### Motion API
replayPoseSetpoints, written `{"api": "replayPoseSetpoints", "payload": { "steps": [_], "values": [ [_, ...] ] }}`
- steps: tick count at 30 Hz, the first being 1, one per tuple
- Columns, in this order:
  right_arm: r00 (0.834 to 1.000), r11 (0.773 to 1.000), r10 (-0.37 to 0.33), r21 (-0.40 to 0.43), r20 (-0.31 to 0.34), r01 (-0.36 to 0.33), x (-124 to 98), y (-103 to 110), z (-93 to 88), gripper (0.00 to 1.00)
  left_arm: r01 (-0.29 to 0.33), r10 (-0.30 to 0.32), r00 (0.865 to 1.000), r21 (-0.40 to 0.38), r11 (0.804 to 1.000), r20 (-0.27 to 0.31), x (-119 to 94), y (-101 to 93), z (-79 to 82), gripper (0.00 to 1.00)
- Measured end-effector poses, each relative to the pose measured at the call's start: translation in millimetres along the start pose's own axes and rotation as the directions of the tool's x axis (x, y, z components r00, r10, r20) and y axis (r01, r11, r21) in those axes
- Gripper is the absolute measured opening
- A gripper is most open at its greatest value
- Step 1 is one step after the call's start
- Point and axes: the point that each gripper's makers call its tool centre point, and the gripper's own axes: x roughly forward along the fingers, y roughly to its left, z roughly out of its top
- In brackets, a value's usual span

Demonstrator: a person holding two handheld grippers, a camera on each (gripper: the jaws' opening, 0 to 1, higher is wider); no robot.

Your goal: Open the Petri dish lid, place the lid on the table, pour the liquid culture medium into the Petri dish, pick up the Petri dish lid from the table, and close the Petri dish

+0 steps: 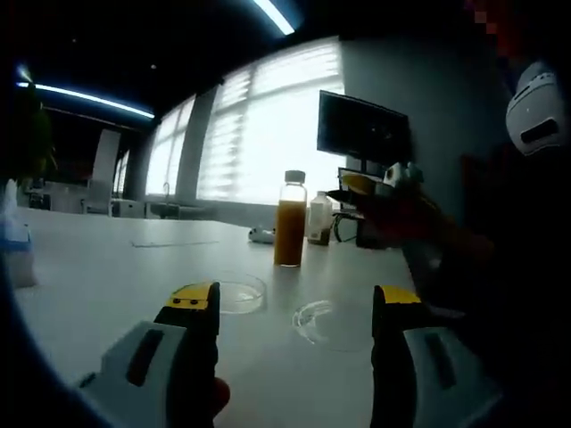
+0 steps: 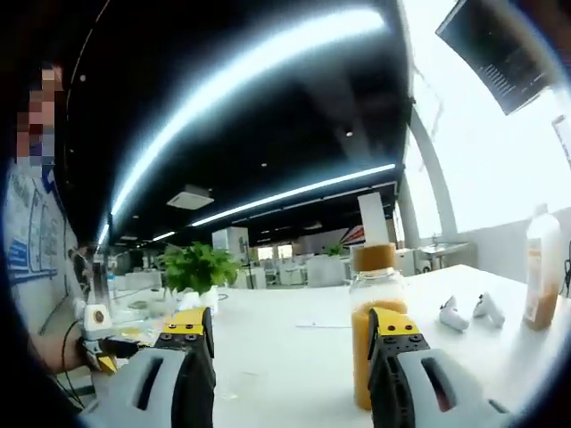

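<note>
Clear round Petri dish (image 1: 239,292) beside its lid (image 1: 328,323) on white table (image 1: 98,276); orange-liquid glass bottle (image 1: 290,219) behind; my left claw (image 1: 294,308) and right claw (image 2: 290,334) gape wide, holding nothing.

Clear, glossy Petri dish (image 1: 239,292) and lid (image 1: 328,323), seemingly plastic, on a smooth white table (image 1: 107,276).

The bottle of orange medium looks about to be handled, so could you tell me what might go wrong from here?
1. The bottle is capped; the open right gripper must grip it firmly, or it may tip.
2. In the left gripper view, the Petri dish and its lid are clear on the pale table; a pour could miss the dish.
</note>
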Motion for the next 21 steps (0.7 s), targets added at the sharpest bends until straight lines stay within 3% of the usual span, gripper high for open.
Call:
{"api": "replayPoseSetpoints", "payload": {
  "steps": [5,13,18,21],
  "values": [
    [0.998,0.998,-0.060,-0.034,-0.011,0.059,11.1,-12.5,4.5,0.65,0.002,-0.002,1.000,-0.006,1.000,0.003,0.3,-0.4,0.4,0.60],
    [0.994,0.993,-0.100,-0.067,-0.036,0.097,24.4,-24.1,10.4,0.64,-0.023,0.023,0.999,-0.001,1.000,0.024,-1.7,4.2,4.7,0.60],
    [0.983,0.980,-0.181,-0.093,-0.023,0.178,27.4,-41.3,18.4,0.64,-0.010,0.010,1.000,0.006,1.000,0.008,0.0,0.9,1.5,0.60],
    [0.977,0.976,-0.212,-0.046,-0.020,0.211,30.0,-49.6,22.7,0.59,-0.017,0.017,1.000,0.001,1.000,0.014,-0.5,2.5,2.6,0.60]
  ]
}}
